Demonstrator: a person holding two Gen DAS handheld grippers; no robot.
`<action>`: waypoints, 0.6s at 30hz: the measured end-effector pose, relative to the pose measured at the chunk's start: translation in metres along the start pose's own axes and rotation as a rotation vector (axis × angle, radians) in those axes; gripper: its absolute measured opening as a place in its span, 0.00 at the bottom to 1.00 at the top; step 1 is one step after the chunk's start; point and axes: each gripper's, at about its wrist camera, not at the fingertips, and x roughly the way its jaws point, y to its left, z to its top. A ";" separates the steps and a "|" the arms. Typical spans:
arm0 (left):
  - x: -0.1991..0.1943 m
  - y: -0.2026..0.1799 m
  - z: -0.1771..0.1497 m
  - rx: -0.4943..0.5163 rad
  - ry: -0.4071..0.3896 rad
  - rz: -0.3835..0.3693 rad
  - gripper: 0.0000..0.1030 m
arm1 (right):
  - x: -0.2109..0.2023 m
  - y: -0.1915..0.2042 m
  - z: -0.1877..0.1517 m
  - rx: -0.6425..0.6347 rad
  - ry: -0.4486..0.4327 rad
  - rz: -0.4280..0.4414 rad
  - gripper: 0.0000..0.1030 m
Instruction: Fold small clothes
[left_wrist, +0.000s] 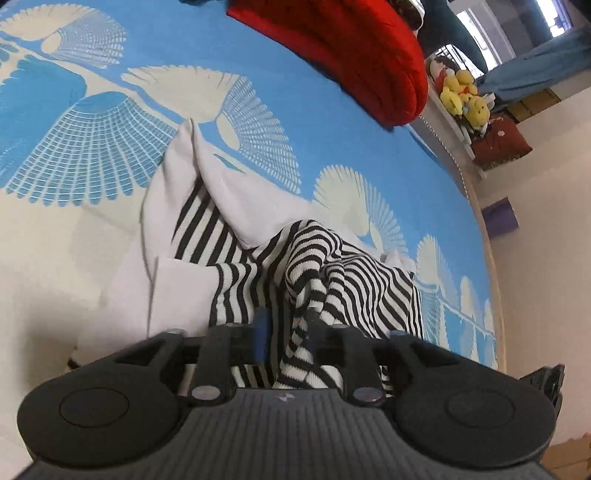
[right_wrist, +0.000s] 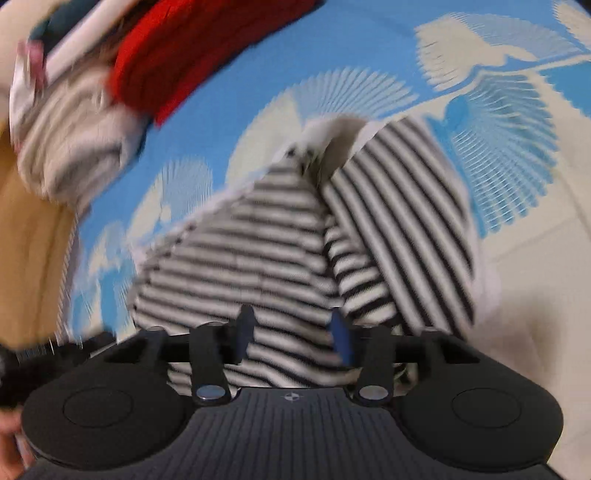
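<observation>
Blue-and-cream bed (left_wrist: 258, 48); striped garment (left_wrist: 332, 280) bunched in the left gripper (left_wrist: 286, 332), pinched. Right gripper (right_wrist: 291, 332) blurred, jaws parted over stripes, grip unclear.

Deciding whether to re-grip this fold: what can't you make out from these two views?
- Left wrist view: whether the left gripper pinches the striped garment; the fabric bunches over its fingers.
- Right wrist view: motion blur smears the striped garment's edges and the clothes pile.
- The garment's near hem is hidden behind both gripper bodies.
</observation>
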 end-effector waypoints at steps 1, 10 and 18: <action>0.004 0.001 0.000 -0.014 -0.005 -0.007 0.36 | 0.006 0.007 -0.002 -0.023 0.021 -0.013 0.49; 0.024 0.001 0.008 -0.102 -0.009 -0.049 0.37 | 0.042 0.050 -0.039 -0.355 0.108 -0.164 0.32; 0.023 -0.007 0.007 -0.060 -0.075 -0.016 0.02 | -0.024 0.055 -0.010 -0.340 -0.132 -0.035 0.01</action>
